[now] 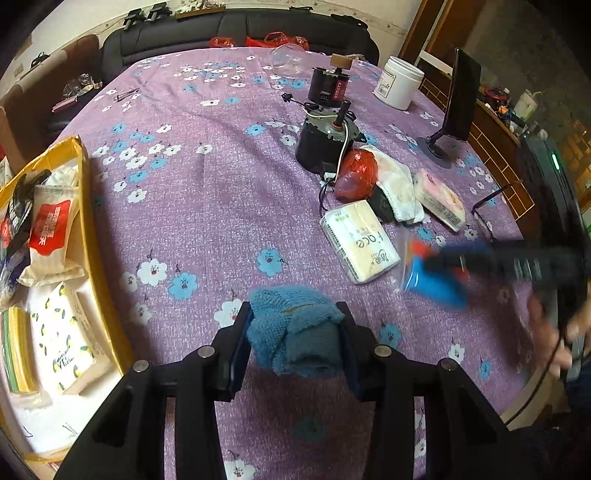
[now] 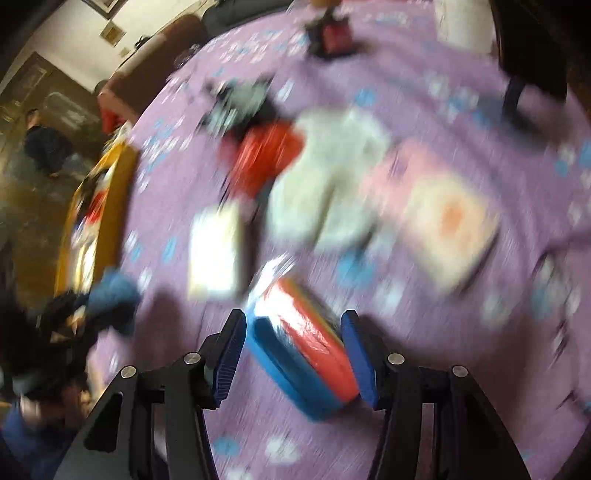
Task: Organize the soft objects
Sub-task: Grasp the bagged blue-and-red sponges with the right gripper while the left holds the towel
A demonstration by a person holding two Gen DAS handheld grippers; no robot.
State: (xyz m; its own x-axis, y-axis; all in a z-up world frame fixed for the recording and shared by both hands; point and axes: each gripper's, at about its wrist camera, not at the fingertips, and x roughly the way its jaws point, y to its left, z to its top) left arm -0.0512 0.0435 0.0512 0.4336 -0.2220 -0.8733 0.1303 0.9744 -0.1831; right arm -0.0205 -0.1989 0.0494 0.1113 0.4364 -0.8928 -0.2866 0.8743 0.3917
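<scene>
My left gripper (image 1: pixel 293 341) is shut on a folded blue knitted cloth (image 1: pixel 295 328) and holds it above the purple flowered tablecloth (image 1: pixel 207 206). My right gripper (image 2: pixel 295 354) is shut on a blue and red wrapped pack (image 2: pixel 299 350); the same pack shows blurred in the left wrist view (image 1: pixel 436 277). On the table lie a white "face" tissue pack (image 1: pixel 360 242), a pink tissue pack (image 1: pixel 439 199), a white cloth (image 1: pixel 400 184) and a red plastic bag (image 1: pixel 356 173). The right wrist view is motion-blurred.
A yellow cardboard box (image 1: pixel 92 236) with several tissue packs stands at the left edge. Two black motors (image 1: pixel 325 144), a white jar (image 1: pixel 399 83), a glass bowl (image 1: pixel 288 61) and a phone on a stand (image 1: pixel 458 103) stand further back. A dark sofa (image 1: pixel 236 33) is behind the table.
</scene>
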